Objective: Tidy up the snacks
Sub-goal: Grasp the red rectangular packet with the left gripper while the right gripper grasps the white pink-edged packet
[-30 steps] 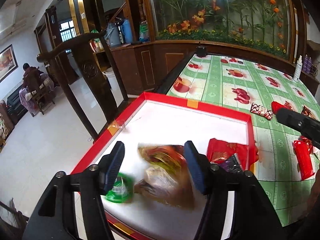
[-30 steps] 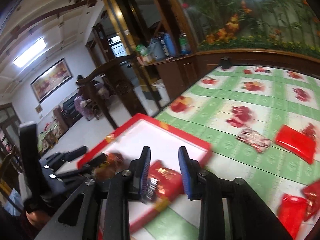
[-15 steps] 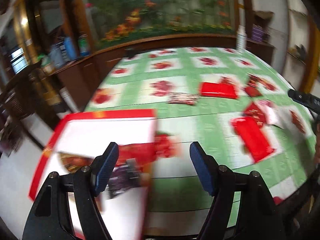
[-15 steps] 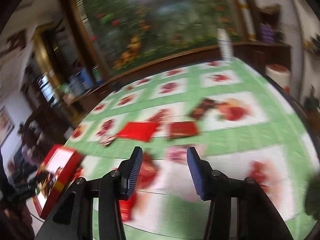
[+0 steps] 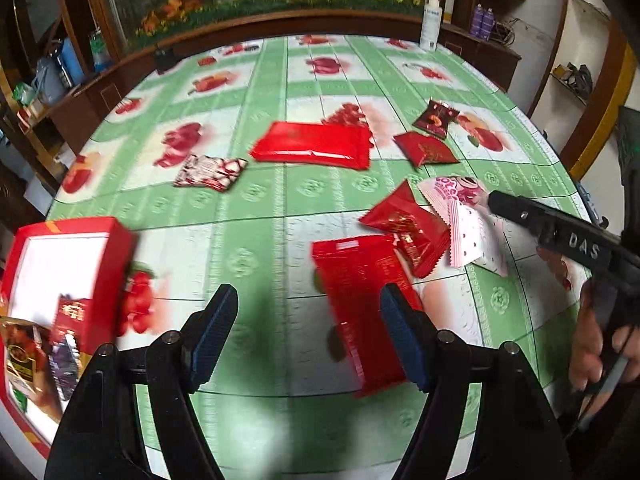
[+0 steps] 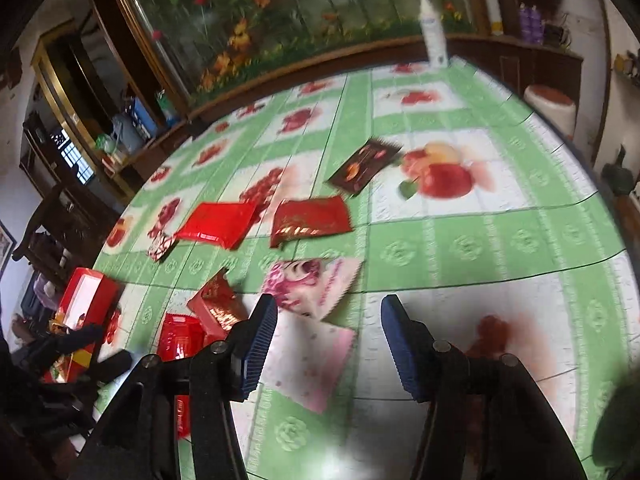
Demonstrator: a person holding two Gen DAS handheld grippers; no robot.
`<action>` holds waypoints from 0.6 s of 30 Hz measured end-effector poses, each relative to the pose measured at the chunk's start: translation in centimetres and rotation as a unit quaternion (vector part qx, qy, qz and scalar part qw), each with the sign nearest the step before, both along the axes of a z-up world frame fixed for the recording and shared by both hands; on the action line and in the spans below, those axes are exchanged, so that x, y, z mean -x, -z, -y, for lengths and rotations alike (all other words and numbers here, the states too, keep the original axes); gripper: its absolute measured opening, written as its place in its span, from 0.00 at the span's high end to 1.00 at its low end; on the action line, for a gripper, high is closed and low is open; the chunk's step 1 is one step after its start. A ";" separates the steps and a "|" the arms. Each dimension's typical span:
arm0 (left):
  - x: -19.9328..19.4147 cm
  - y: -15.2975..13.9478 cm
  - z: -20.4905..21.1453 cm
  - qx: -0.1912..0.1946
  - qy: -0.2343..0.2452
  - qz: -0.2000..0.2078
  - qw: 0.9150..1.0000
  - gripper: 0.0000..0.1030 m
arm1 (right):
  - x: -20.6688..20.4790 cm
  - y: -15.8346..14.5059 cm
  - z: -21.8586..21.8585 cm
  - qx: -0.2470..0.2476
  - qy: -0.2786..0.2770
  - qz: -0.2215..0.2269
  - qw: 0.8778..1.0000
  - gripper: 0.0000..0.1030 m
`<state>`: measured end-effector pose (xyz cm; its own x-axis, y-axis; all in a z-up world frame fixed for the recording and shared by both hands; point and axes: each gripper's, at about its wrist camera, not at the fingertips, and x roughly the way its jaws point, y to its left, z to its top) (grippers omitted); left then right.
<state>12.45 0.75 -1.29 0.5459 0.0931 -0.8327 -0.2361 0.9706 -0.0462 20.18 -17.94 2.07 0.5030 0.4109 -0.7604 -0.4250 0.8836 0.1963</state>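
Red box (image 5: 60, 264) at tabletop's left edge, holding only a few snack packets (image 5: 66, 336). Seven or so more scattered mid-tabletop, nearest a long red packet (image 5: 360, 312) and pink packets (image 6: 308, 292). Left gripper (image 5: 308, 336) and right gripper (image 6: 326, 344) both spread wide, empty. Early going, by the look.

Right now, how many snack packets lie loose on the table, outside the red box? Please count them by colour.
Red packets: 4
Pink packets: 2
Dark brown packet: 1
White-and-red patterned packet: 1
Total outside the box: 8
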 end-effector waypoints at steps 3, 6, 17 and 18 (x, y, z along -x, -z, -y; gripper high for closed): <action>-0.7 0.7 0.9 -0.009 0.001 -0.007 1.000 0.29 | 0.5 0.4 -0.6 -0.013 -0.021 -0.007 1.000 0.42; -1.3 1.5 1.4 0.004 0.004 -0.016 1.000 0.29 | 0.9 0.6 -0.9 -0.019 -0.023 -0.001 1.000 0.40; -0.8 2.4 -0.5 -0.025 -0.013 -0.011 1.000 0.07 | 2.4 2.1 -3.3 0.008 -0.103 -0.021 0.994 0.64; -0.4 2.4 -1.3 -0.025 -0.016 -0.015 0.999 0.07 | 2.9 2.1 -3.3 0.006 -0.116 -0.031 0.993 0.61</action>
<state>12.83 2.04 -3.67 0.5169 0.1517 -0.8425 -0.2682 0.9633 0.0089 17.29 -14.61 -0.05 0.3488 0.5006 -0.7923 -0.6051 0.7659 0.2175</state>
